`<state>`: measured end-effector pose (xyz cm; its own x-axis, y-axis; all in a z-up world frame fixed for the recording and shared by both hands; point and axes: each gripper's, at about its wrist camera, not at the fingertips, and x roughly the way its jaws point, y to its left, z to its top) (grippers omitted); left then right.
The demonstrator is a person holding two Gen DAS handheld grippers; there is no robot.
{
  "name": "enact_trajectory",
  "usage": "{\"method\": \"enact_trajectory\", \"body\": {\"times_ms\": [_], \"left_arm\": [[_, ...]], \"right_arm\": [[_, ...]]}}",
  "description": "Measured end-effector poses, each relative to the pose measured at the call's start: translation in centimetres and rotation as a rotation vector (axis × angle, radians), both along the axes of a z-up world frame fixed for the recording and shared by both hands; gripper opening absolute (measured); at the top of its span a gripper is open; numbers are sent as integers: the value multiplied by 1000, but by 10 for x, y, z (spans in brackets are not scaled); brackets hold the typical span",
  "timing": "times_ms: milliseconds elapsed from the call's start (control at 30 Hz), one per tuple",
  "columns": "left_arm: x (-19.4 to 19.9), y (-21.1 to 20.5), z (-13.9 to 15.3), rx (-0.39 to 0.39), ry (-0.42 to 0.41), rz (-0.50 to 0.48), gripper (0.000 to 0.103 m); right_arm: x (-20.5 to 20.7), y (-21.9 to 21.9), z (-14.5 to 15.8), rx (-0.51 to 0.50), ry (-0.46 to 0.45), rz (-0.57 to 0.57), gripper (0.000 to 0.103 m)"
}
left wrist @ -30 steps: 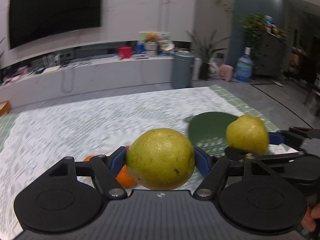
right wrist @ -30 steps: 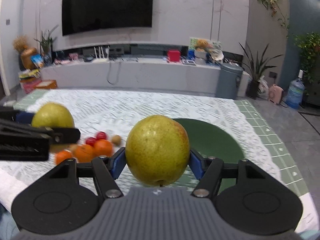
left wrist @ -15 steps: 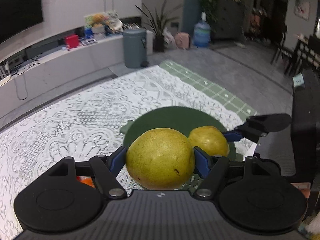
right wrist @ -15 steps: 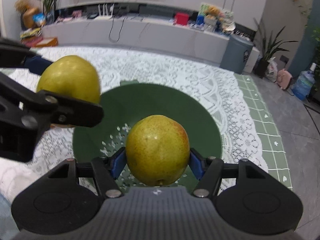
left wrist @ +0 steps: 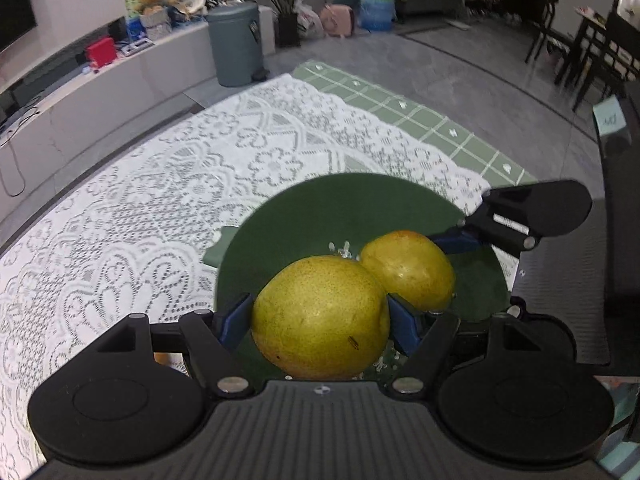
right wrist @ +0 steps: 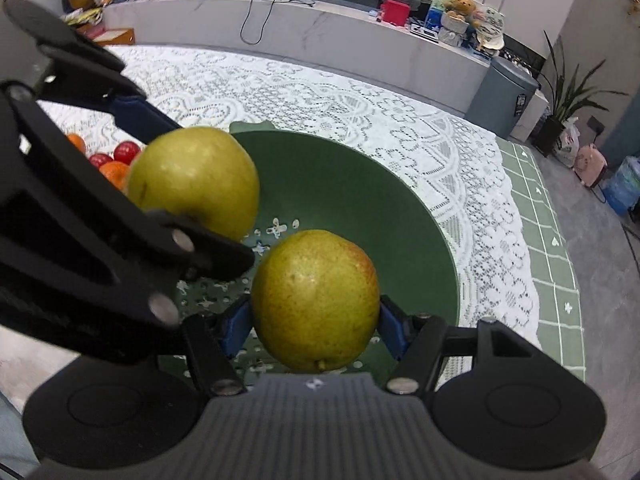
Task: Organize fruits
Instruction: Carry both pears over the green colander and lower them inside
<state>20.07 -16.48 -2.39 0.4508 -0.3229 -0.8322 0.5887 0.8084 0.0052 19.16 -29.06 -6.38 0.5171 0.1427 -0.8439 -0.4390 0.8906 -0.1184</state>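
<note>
Left gripper (left wrist: 320, 316) fingers clamp a yellow-green speckled pear (left wrist: 320, 316); right gripper (right wrist: 316, 312) fingers clamp a red-blushed pear (right wrist: 316, 300). Both hang over the green bowl (right wrist: 400, 216) near the bench's right edge.

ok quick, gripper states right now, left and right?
Left gripper: shut on a yellow-green pear, held over the green bowl.
Right gripper: shut on a second pear with a reddish blush, over the same bowl.
</note>
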Motion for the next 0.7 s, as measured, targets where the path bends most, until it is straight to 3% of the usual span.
{"method": "enact_trajectory", "body": {"times_ms": [333, 700], "left_arm": [[16, -10, -14, 42, 69, -24, 83], [24, -8, -25, 91, 121, -15, 83]], "right_arm": [[2, 3, -13, -32, 35, 21, 63], [2, 3, -11, -1, 49, 21, 63]]}}
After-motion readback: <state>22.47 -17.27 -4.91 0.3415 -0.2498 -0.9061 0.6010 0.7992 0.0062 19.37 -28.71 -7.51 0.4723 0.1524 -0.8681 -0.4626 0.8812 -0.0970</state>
